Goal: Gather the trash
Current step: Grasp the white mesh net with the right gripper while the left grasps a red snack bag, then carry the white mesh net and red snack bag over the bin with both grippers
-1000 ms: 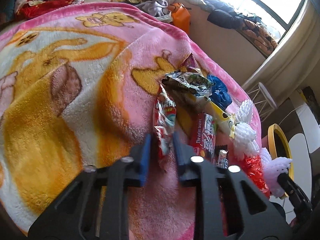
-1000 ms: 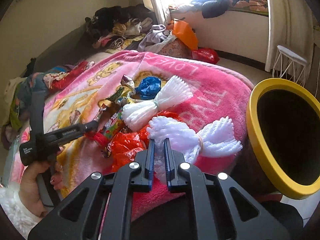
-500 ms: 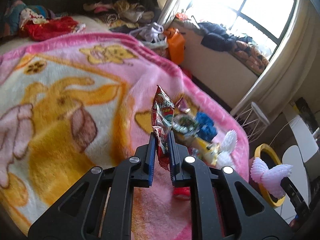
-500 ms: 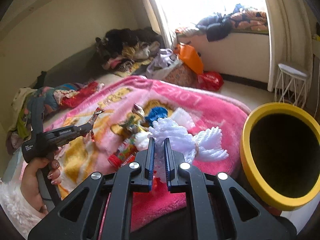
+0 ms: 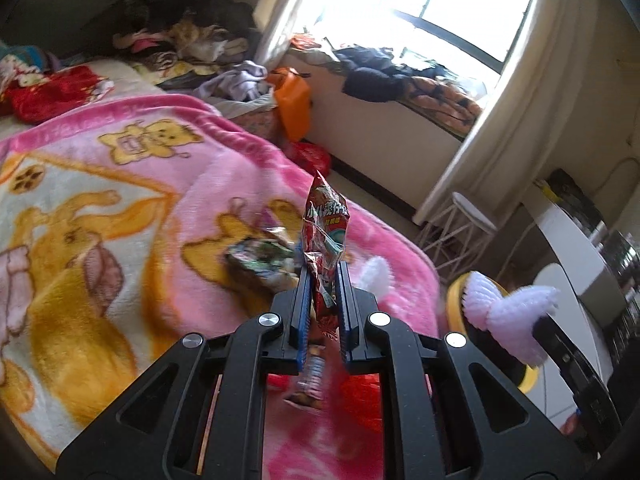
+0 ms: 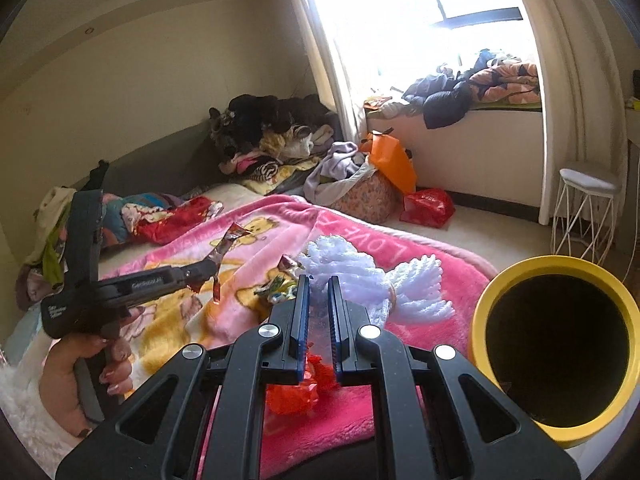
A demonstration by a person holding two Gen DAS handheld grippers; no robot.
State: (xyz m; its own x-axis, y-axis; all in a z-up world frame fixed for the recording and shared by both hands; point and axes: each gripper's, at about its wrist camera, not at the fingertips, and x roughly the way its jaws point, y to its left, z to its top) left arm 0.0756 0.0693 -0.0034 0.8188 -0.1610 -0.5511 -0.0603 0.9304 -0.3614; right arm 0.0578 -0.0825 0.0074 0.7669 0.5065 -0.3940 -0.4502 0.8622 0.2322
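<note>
Left tool [image 5: 323, 280]: clamped on red snack wrapper [image 5: 325, 232], wrapper held upright, clear of the pink blanket [image 5: 120, 200], up and to the left of the yellow bin [image 6: 554, 344].

Right tool [image 6: 317, 292]: closed on white foam fruit net [image 6: 340, 268], net bunched and tied at the middle, frilled ends fanning out just left of the yellow bin's rim, lifted off the blanket. In the left wrist view, same net seen hanging in front of the bin mouth.

Progress, judged from present layout: two pieces picked up, neither yet in the bin. Bin interior dark; contents cannot be told.

Remaining on the blanket, left of the bin: crumpled foil snack bag [image 5: 260, 256], red plastic wrap [image 6: 292, 394] beneath the right tool, a second white foam net [image 5: 376, 276] partly hidden behind the left tool, plus small blurred items under the left tool, not identifiable.

Assessment: early to middle stage. Deposit of both held pieces outstanding, then several more pickups. Light, crinkly trash likely to shift or slip if loosely pinched.
</note>
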